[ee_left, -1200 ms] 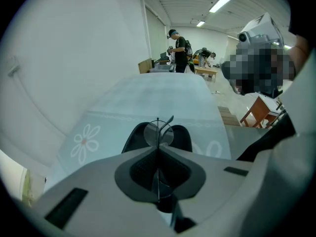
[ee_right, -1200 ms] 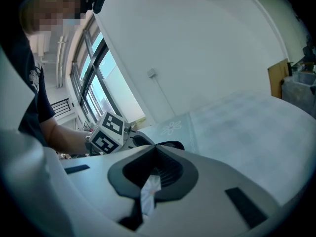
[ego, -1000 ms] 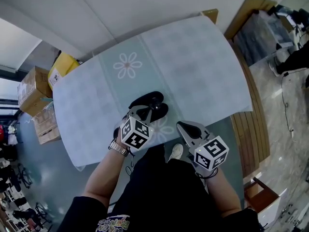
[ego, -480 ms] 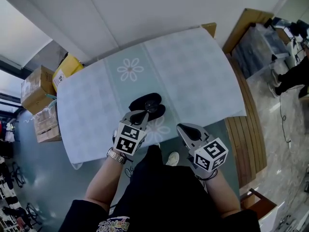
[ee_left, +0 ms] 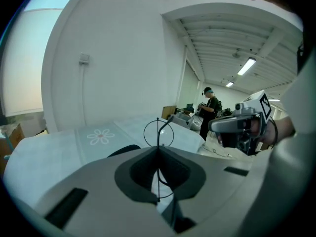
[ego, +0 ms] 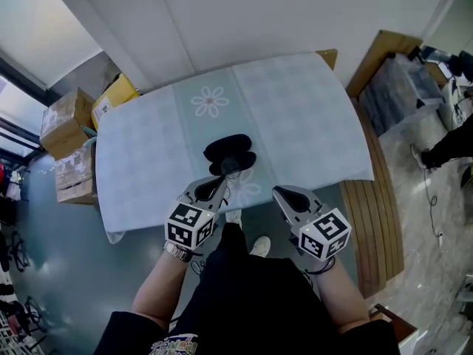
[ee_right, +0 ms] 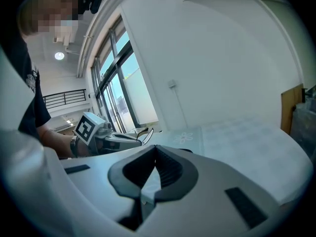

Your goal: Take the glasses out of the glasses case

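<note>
Near the black case, the left claw pinches thin round-rimmed glasses; right claw pressed together.

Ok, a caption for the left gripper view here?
Left tool pinches thin black wire-rimmed round glasses, with the black glasses case behind on the pale table.

The left gripper has its jaws pressed together on thin wire glasses, one round rim standing above the tips. Behind lie the dark glasses case and a flower-printed worktop. The right gripper hovers at right.
</note>
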Action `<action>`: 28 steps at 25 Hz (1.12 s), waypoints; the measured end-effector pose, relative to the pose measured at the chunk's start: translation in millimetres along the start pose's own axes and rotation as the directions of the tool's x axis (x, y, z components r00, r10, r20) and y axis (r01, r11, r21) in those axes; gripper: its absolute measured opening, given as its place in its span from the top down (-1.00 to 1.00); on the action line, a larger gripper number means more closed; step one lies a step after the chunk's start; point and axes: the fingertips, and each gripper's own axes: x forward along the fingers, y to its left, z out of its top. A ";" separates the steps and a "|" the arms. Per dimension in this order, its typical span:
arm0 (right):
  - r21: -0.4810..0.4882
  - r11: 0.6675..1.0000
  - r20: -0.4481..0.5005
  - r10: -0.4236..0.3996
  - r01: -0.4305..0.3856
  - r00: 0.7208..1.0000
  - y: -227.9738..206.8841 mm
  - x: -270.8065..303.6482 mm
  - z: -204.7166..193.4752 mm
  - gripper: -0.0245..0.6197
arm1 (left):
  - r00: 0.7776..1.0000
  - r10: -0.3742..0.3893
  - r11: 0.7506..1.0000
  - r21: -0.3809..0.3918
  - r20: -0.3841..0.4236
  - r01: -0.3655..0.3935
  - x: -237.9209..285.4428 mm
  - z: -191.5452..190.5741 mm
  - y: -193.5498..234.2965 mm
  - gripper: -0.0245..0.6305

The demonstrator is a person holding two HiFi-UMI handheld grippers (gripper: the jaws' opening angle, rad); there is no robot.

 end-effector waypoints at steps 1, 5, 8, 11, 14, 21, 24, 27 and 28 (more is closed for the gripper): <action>-0.004 1.000 0.000 0.007 -0.007 1.000 3.9 -1.9 -0.4 0.85 | 1.000 0.002 1.000 -0.007 0.006 -0.002 -6.1 -2.8 -4.5 0.83; -0.009 0.999 -0.007 0.032 -0.032 0.999 17.7 -6.0 -5.8 0.85 | 1.000 0.010 1.000 -0.022 0.024 -0.009 -29.5 -14.6 -21.8 0.83; -0.005 0.999 -0.007 0.045 -0.045 0.999 26.5 -5.0 -9.6 0.85 | 1.000 0.013 1.000 -0.028 0.022 -0.013 -45.5 -24.5 -30.9 0.83; 0.000 0.998 -0.009 0.060 -0.060 0.998 36.2 -2.8 -12.9 0.85 | 1.000 0.021 0.999 -0.033 0.018 -0.020 -59.4 -33.4 -35.9 0.83; 0.000 0.997 -0.020 0.072 -0.072 0.997 44.8 1.9 -16.8 0.85 | 0.999 0.030 0.999 -0.046 0.025 -0.029 -71.3 -37.7 -35.0 0.83; 0.009 0.998 -0.039 0.065 -0.065 0.997 57.9 22.4 -22.7 0.85 | 0.999 0.023 0.998 -0.065 0.031 -0.021 -90.3 -42.8 -16.9 0.83; 0.018 0.999 -0.040 0.044 -0.043 0.998 65.1 29.1 -22.6 0.85 | 1.000 0.002 0.998 -0.067 0.029 -0.001 -96.0 -42.5 -7.5 0.83; 0.023 1.000 -0.043 0.021 -0.020 0.999 73.6 34.8 -24.7 0.85 | 0.999 -0.023 0.998 -0.055 0.029 0.025 -99.8 -42.1 1.2 0.83; 0.024 1.000 -0.043 0.013 -0.012 0.999 76.5 36.8 -25.4 0.85 | 0.999 -0.032 0.998 -0.047 0.029 0.034 -100.8 -42.3 4.0 0.83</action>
